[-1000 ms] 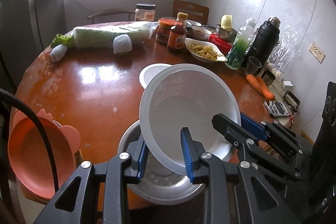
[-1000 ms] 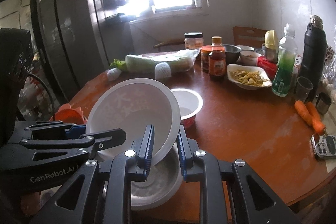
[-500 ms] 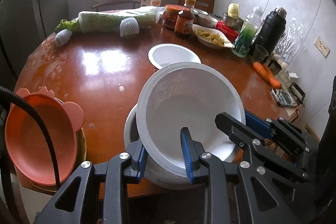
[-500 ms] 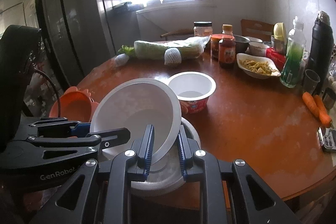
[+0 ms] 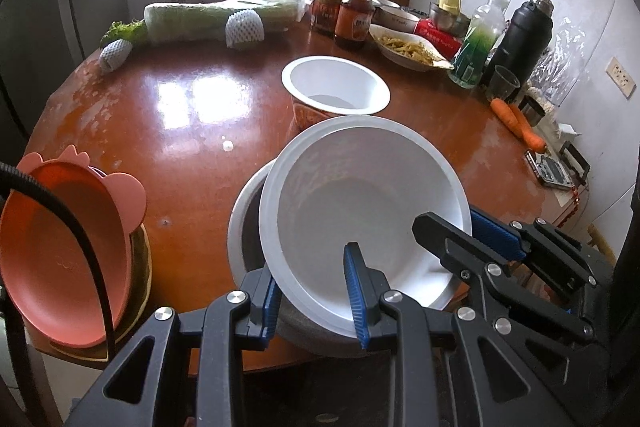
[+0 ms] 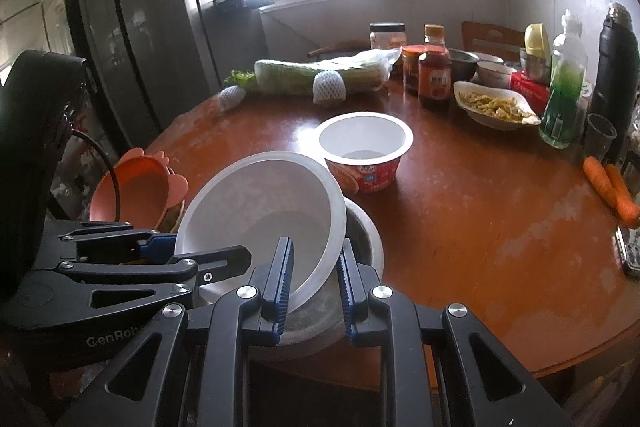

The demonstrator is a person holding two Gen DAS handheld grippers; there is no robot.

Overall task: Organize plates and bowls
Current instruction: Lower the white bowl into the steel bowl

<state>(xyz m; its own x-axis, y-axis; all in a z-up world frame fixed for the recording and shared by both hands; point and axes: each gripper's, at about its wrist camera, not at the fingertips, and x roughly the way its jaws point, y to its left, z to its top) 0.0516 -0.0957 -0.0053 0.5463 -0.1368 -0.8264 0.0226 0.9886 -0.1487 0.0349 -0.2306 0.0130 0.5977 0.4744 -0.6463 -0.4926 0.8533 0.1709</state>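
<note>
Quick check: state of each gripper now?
Left gripper: shut on the white plastic bowl's rim.
Right gripper: shut on the same bowl's rim.

Two carrots [image 5: 518, 121] lie near a black flask [image 5: 522, 35] and cabbage [image 5: 216, 19]

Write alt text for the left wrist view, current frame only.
Both grippers, left and right, grip the rim of a tilted white bowl above a metal bowl at the near edge of a round wooden table. An orange dish sits left; a red-and-white cup, bottles and food behind.
</note>
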